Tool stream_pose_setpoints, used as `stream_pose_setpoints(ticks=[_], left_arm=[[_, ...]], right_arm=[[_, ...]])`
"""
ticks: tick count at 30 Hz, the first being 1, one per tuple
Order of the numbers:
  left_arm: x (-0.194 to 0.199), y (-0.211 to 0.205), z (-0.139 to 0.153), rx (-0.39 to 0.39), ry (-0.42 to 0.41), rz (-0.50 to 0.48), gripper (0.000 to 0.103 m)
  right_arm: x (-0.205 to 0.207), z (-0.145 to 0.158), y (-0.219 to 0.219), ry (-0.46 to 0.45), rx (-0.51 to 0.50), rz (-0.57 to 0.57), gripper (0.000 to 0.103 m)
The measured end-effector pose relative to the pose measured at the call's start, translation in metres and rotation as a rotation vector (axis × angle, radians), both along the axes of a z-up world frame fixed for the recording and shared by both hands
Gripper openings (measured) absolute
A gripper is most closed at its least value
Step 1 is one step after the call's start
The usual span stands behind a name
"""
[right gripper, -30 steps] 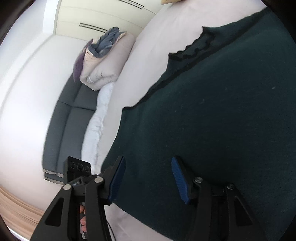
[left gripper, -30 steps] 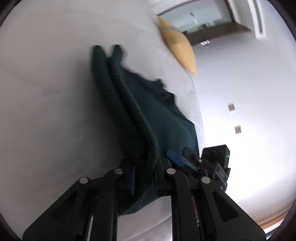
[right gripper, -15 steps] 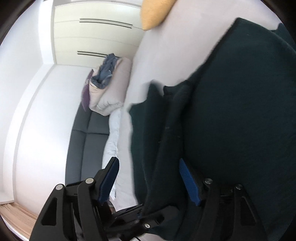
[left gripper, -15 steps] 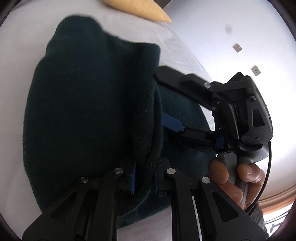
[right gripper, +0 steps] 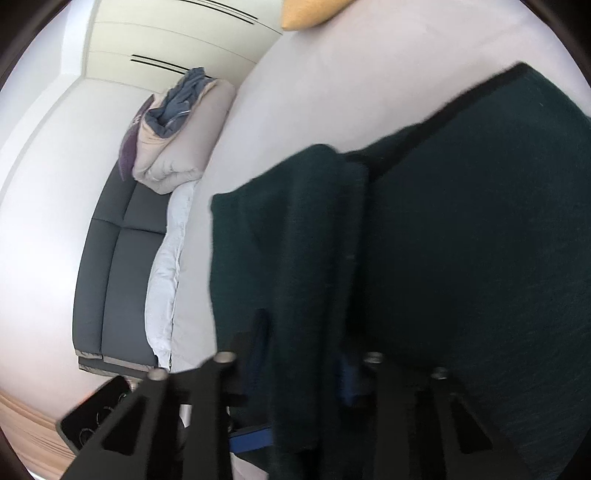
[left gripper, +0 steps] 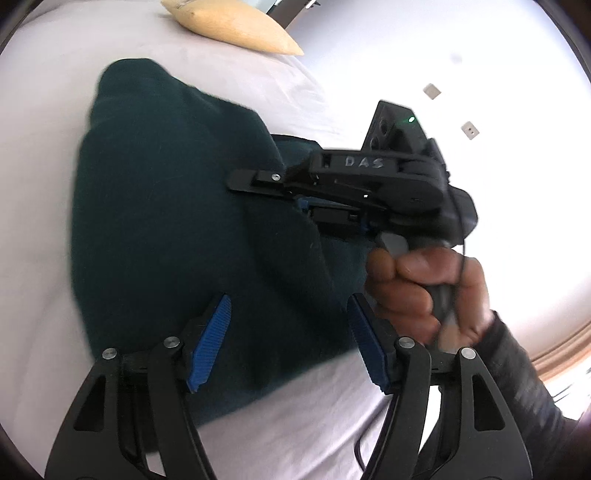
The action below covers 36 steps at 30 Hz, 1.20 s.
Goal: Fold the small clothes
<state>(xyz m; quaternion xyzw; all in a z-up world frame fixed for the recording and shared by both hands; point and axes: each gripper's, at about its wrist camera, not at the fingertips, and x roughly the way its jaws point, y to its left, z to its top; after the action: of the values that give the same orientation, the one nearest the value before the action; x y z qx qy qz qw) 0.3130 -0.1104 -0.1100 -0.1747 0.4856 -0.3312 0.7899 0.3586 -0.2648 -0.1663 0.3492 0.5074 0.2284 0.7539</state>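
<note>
Left gripper [left gripper: 290, 345] fingers spread wide over the dark green garment [left gripper: 177, 221] on the bed [left gripper: 37, 147]; right gripper [right gripper: 299, 373] fingers pinch a fold at frame centre

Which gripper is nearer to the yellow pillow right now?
Right. The right gripper reaches across the dark green garment, further up the bed toward the yellow pillow. The left gripper is open over the garment's near edge, further from the pillow.
</note>
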Motion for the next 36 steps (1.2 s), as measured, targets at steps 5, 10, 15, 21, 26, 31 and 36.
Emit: stream_pose_setpoints(ticks=[5,10,15,21,26,31,36], left_arm=[[0.003,0.044,0.006,-0.044,-0.013,0.071,0.064],[0.009,0.060,0.015,-0.064,-0.044,0.092,0.064],[0.008,0.078,0.011,-0.048,-0.064,0.072,0.064],[0.021,0.054,0.013,-0.022,-0.089,0.031,0.064],[0.030,0.046,0.013,-0.004,-0.121,-0.001,0.064],[0.036,0.034,0.013,0.012,-0.132,-0.028,0.064],[0.039,0.018,0.004,0.027,-0.115,-0.039,0.064]], right_arm=[[-0.008,0.009,0.011,-0.057,-0.074,0.000,0.015],[-0.021,0.018,-0.013,-0.083,-0.099,-0.019,0.015],[-0.033,0.018,-0.058,-0.079,-0.118,-0.077,0.015],[-0.046,0.019,-0.100,-0.067,-0.140,-0.117,0.014],[-0.046,0.026,-0.107,-0.063,-0.172,-0.100,0.014],[-0.054,0.023,-0.118,-0.054,-0.162,-0.110,0.014],[-0.054,0.016,-0.127,-0.051,-0.143,-0.132,0.013]])
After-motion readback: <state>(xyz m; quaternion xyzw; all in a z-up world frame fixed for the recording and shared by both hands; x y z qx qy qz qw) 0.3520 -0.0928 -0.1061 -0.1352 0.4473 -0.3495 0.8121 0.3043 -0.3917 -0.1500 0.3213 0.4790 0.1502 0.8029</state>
